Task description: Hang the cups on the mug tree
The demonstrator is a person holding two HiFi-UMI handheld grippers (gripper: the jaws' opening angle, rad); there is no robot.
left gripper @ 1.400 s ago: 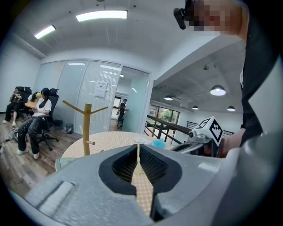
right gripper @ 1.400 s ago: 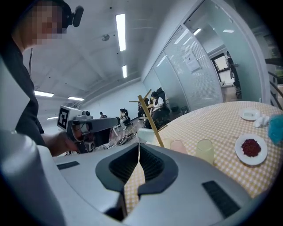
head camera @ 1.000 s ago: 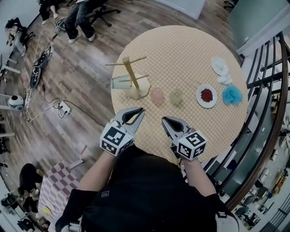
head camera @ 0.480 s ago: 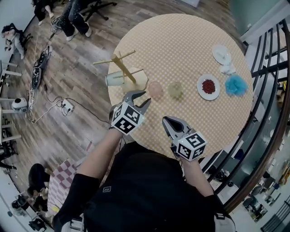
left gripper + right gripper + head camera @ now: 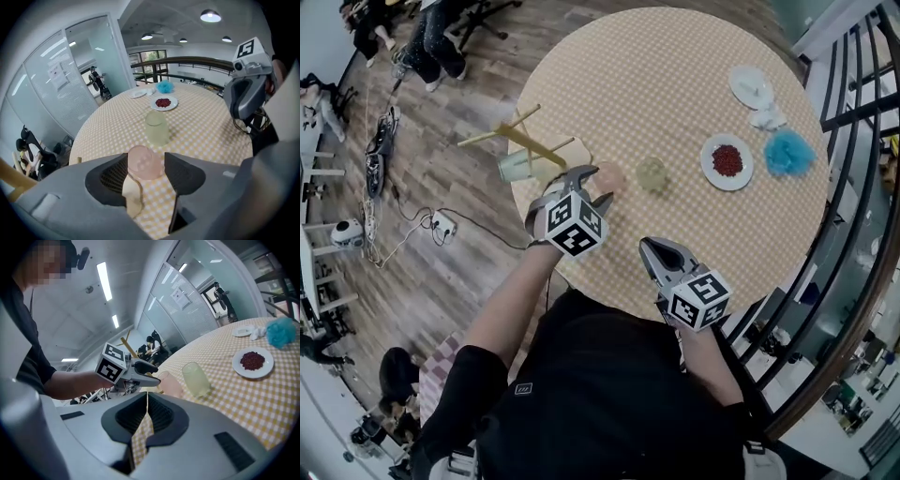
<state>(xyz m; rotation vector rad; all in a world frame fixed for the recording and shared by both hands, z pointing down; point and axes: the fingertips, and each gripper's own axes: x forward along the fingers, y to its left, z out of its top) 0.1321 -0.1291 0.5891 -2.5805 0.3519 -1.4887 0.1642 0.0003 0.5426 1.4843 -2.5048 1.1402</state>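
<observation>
At counter's 8 o'clock edge, L tongs (image 5: 598, 184) reach over the round counter w/ yellow-white check cloth (image 5: 675, 75). Jaws are opening, w/ translucent pink cup (image 5: 144, 161) standing on the cloth between pads, pads not pressing it. Translucent pale-green cup (image 5: 652, 173) stands just beside pink one, at its 3 o'clock. Wooden mug tree (image 5: 530, 145) is near, at pink cup's 9 o'clock; a frosted pale cup (image 5: 514, 166) is on a low peg. R tongs (image 5: 649, 246) are at L tongs' 5 o'clock, near counter's 6 o'clock edge, jaws closed, nothing between. White plate w/ red bits (image 5: 727, 161) lies at green cup's 3 o'clock, blue fluffy ball (image 5: 788, 152) beyond it.
</observation>
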